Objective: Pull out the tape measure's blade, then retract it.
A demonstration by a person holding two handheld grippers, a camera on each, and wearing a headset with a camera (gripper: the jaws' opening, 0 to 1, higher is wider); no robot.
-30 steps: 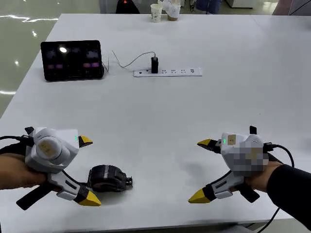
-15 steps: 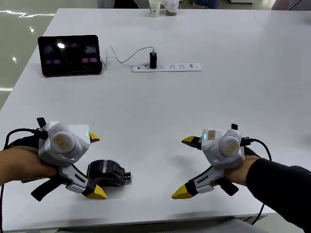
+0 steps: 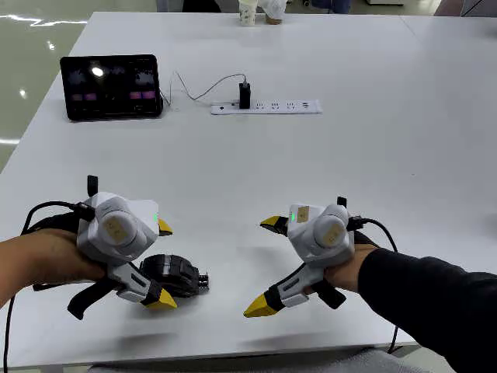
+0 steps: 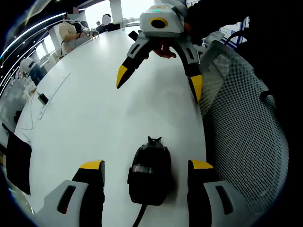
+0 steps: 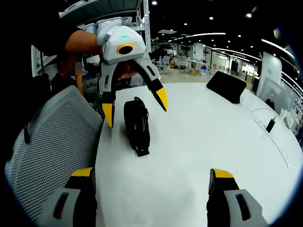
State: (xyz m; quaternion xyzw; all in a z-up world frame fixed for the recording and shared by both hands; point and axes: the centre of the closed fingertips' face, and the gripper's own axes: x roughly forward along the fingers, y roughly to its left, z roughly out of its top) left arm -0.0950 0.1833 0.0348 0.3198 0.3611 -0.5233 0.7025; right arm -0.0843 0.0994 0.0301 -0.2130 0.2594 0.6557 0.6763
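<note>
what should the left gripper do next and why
Probably shut the left gripper on the tape measure: its case lies between the open jaws, ungripped, blade end facing the open right gripper, which is apart from it.

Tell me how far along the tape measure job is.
Done: nothing; no blade is drawn out of the tape measure. In hand: the open left tool straddles its case, ungripped. Left: close on it, bring the open right tool to pull the blade, then retract.

No legible text on tape measure (image 3: 177, 277), tablet (image 3: 110, 86), power strip (image 3: 276, 108).
</note>
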